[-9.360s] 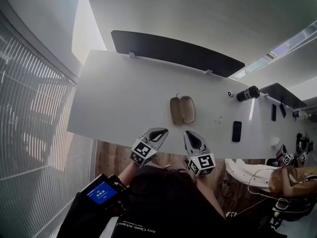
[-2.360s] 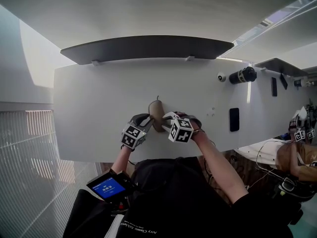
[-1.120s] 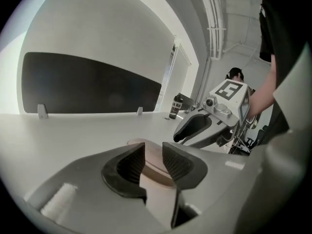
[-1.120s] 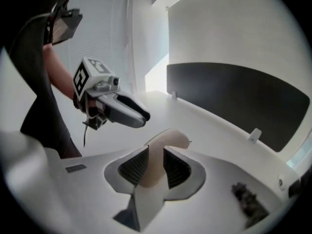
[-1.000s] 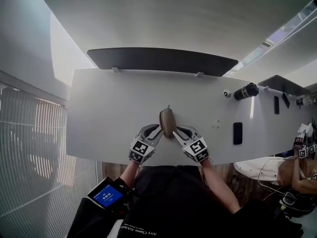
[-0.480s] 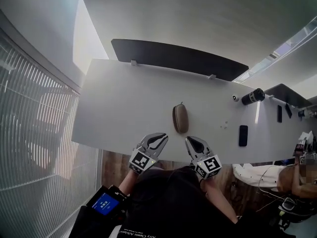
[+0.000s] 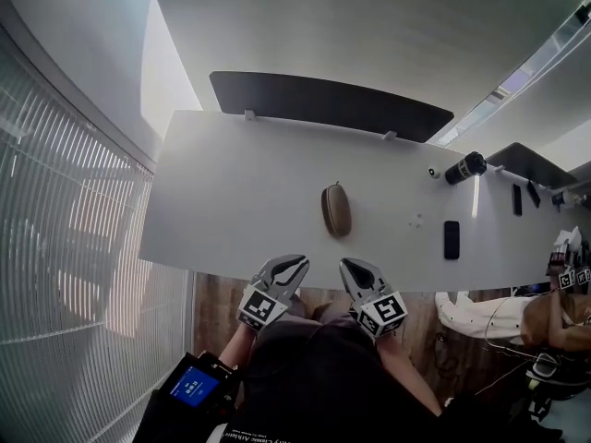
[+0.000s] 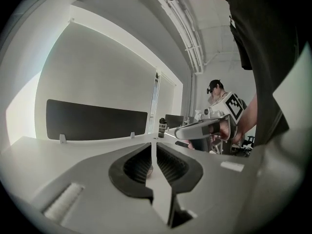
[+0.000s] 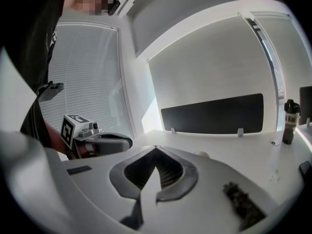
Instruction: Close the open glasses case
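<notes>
My left gripper point(image 7: 298, 262) hangs off the table point(image 7: 231, 183) edge, jaws together on nothing; the glasses case point(image 7: 336, 209) lies shut mid-table, probably a light, stiff, smooth shell best pinched across its long sides; my right gripper point(image 7: 347, 266) is likewise closed, empty

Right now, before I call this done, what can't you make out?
- Glasses case: in the head view, too small to show whether its seam is fully shut; in both gripper views it is mostly hidden behind the jaws.
- Specks on the table: in the head view, too small to identify.
</notes>
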A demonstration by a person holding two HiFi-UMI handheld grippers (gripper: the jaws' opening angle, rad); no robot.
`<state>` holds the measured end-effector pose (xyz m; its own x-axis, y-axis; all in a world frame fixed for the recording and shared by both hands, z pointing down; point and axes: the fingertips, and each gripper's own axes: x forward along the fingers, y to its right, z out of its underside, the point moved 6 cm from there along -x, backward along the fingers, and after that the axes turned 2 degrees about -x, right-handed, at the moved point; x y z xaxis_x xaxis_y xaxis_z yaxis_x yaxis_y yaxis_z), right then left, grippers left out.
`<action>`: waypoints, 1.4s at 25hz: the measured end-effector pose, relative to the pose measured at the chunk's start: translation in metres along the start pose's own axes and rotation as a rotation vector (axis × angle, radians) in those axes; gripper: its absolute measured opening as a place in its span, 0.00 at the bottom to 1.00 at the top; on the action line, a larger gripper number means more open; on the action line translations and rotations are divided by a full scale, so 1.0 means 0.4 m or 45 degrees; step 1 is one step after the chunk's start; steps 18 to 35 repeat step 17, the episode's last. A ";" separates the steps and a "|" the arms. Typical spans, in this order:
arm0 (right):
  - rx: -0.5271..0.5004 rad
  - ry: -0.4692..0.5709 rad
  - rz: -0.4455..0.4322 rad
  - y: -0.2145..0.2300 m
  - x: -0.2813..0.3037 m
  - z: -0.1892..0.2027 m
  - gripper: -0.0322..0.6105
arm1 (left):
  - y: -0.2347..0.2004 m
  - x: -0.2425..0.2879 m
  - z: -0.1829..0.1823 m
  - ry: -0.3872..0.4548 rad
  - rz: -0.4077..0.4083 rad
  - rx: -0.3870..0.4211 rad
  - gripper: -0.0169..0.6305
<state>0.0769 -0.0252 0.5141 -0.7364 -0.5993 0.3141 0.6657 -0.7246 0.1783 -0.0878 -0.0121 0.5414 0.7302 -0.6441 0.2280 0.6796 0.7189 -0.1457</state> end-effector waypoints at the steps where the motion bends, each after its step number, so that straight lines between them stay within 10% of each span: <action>1: -0.001 0.006 -0.007 -0.003 -0.001 0.000 0.06 | 0.005 -0.003 -0.004 -0.004 -0.007 0.001 0.09; 17: -0.075 0.105 -0.024 -0.016 -0.216 0.009 0.06 | 0.256 0.023 0.001 0.003 -0.027 0.010 0.08; 35: -0.075 0.105 -0.024 -0.016 -0.216 0.009 0.06 | 0.256 0.023 0.001 0.003 -0.027 0.010 0.08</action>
